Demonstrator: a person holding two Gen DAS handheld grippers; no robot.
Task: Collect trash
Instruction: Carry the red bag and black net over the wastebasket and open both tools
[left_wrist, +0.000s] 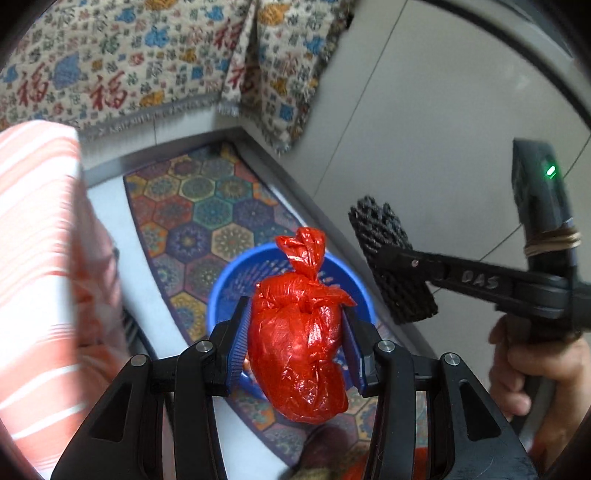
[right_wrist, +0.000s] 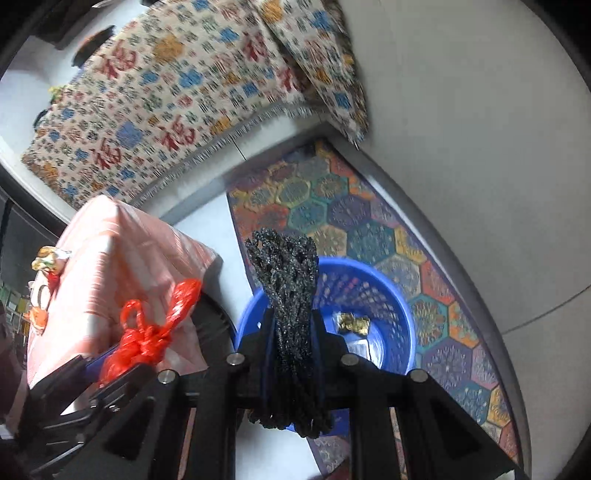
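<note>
The left gripper (left_wrist: 297, 334) clamps the knotted red bag (left_wrist: 299, 350) above the blue basket (left_wrist: 236, 280); it looks soft, light and crinkly. The right gripper (right_wrist: 293, 343) pinches black mesh (right_wrist: 288, 295) over that basket.

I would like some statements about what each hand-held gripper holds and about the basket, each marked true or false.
1. The left hand-held gripper is shut on a knotted red bag. True.
2. The right hand-held gripper is open with nothing in it. False: it is shut on a black foam net.
3. The blue basket stands on a patterned mat. True.
4. The basket holds nothing. False: a gold wrapper lies inside it.
5. The red bag already lies in the basket. False: it is in the gripper, above the basket.
</note>
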